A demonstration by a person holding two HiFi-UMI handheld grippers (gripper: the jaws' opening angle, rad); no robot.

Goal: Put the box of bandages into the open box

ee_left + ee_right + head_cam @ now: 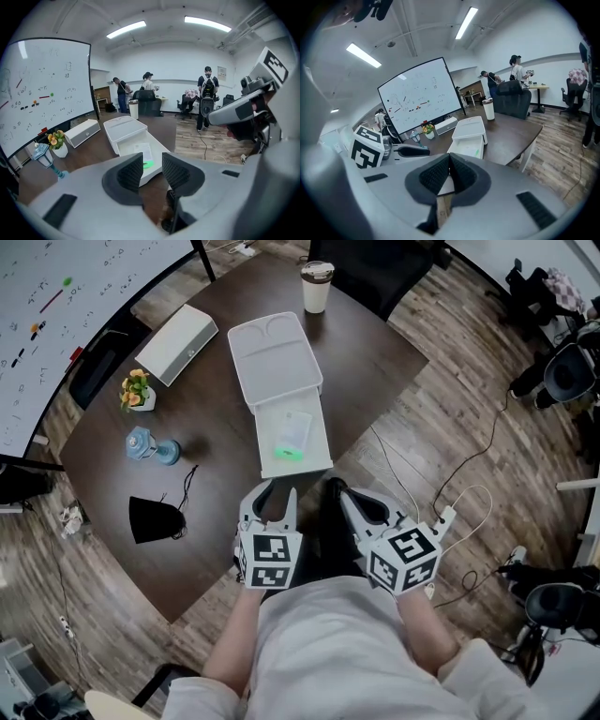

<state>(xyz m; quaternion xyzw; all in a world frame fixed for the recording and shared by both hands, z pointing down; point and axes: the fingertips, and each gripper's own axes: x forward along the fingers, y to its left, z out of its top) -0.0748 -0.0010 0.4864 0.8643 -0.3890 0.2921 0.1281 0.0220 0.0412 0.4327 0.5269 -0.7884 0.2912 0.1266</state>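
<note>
Bandage box [293, 432], flat and white with a green mark at its near end, lay inside the open box [325, 435], resting on the floor of the white tray, whose hinged lid [274, 352] was folded back flat on the far side. The open box stood near the middle of the dark wooden table [216, 521], its near end towards the person. Just short of that end, over the table's edge, hung the left gripper [277, 499]; in its own view the left gripper's two ribbed pads stood a little apart with nothing between them, the tray showing through the gap. Beside it to the right was the right gripper [337, 491], its pads pressed together and empty, with the marker cube [406, 559] behind it. Farther out on the table, a lidded paper cup [317, 285] stood beyond the lid, a long white case [176, 343] lay to the left, and near that were a small pot of flowers [137, 390], a blue lantern-shaped ornament [150, 447] and a black drawstring pouch [155, 517]. A whiteboard [56, 306] stood past the table's left corner.
</note>
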